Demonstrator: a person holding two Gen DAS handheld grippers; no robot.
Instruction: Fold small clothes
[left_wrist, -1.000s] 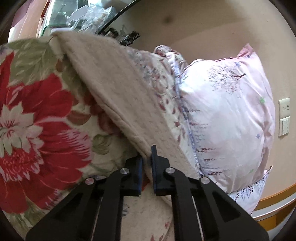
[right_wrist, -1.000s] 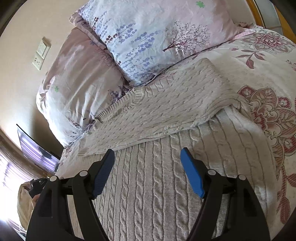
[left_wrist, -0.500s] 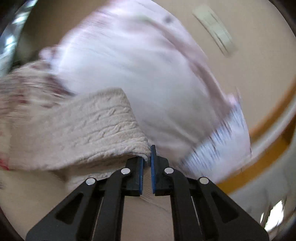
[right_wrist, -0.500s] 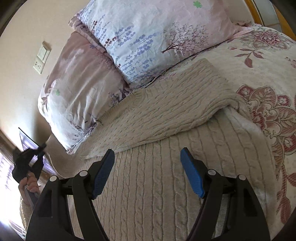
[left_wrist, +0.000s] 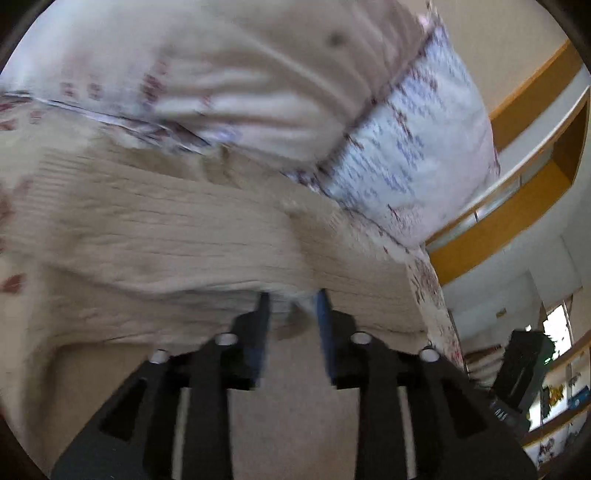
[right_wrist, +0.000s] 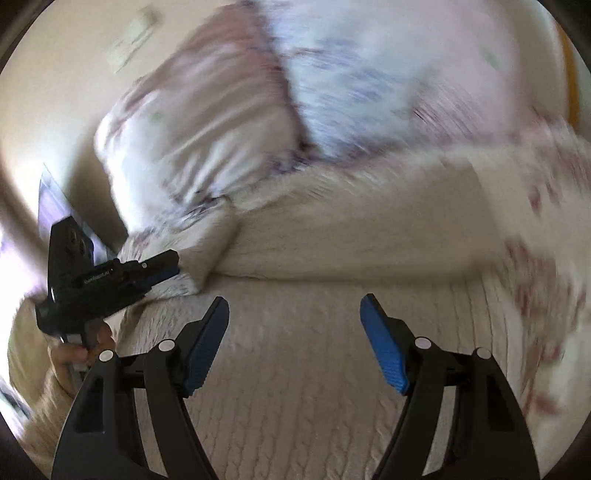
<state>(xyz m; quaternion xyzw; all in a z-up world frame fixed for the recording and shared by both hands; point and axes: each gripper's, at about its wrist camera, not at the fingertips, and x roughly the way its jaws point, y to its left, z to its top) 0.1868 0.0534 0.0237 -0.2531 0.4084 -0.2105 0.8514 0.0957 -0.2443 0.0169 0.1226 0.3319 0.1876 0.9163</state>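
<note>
left gripper (left_wrist: 291, 299): jaws just parting, sweater (left_wrist: 147, 229) edge between | right gripper (right_wrist: 295, 310): spread, above sweater

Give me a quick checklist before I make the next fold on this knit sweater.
1. Left gripper let go of the folded sleeve: jaws have just been opening, knit still between them; cannot tell.
2. Right gripper open, nothing held: ok.
3. Sleeve laid across the sweater: ok.
4. Sleeve lying flat: blurred; cannot tell.
5. Pillows clear of the sweater: not ok, touching its far edge.
</note>
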